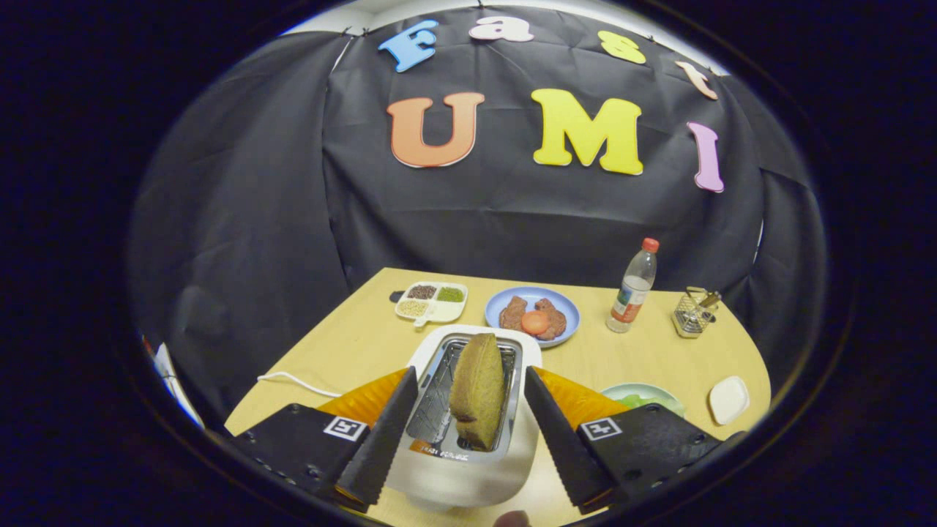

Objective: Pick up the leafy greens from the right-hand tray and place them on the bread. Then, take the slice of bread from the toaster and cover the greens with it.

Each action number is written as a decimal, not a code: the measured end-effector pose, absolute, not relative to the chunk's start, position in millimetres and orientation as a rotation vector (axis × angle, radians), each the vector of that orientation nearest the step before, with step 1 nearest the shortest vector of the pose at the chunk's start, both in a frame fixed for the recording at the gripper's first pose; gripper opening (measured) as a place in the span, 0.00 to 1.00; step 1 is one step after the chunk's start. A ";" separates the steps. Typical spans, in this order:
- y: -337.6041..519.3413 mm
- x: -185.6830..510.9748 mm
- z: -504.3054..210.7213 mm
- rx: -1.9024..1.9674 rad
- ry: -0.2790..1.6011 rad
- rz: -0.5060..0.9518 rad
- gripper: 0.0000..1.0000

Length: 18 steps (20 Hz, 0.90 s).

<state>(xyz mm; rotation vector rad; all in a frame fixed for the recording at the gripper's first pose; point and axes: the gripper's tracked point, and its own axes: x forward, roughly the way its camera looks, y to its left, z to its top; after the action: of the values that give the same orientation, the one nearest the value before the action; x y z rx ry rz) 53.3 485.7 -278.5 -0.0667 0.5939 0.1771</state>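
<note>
The slice of bread (477, 389) stands on edge in the slot of the toaster (468, 468), its brown crust rising above the metal rack, and it sits between the two fingers of the gripper (467, 439) without either finger touching it. The gripper is spread wide, holding nothing: one finger (381, 439) lies over the toaster's near-left shoulder, the other over its right side, with a clear gap between each finger and the bread. The toaster is white, with a wire cage lining its slot, and it rests on the pale wooden table (351, 344). A white cord (293, 380) trails across the table to the left of the toaster.

Just to the right of the fingers, partly hidden behind the gripper body, a pale green plate (651, 391) holds the leafy greens (635, 400); only a bit of the leaves shows. Beside that plate, farther right, lies a small white dish (728, 400).

Beyond the toaster, a blue plate (567, 311) carries two brown pieces of food with an orange-red round piece between them. To its left sits a white divided tray (432, 304) with four compartments of seeds or grains in dark, green and pale tones. To the right of the blue plate stands a clear bottle (633, 289) with a red cap, upright, and farther right a small wire holder (692, 313) near the table's edge.
</note>
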 end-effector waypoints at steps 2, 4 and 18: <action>487.3 59.7 -287.0 -0.064 0.610 0.162 0.81; 487.8 67.6 -290.0 -0.089 0.612 0.152 0.73; 474.1 68.9 -210.6 0.033 0.526 0.200 0.04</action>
<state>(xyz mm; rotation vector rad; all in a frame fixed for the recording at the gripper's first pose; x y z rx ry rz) 68.9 474.1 -210.6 0.0333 0.5256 0.2003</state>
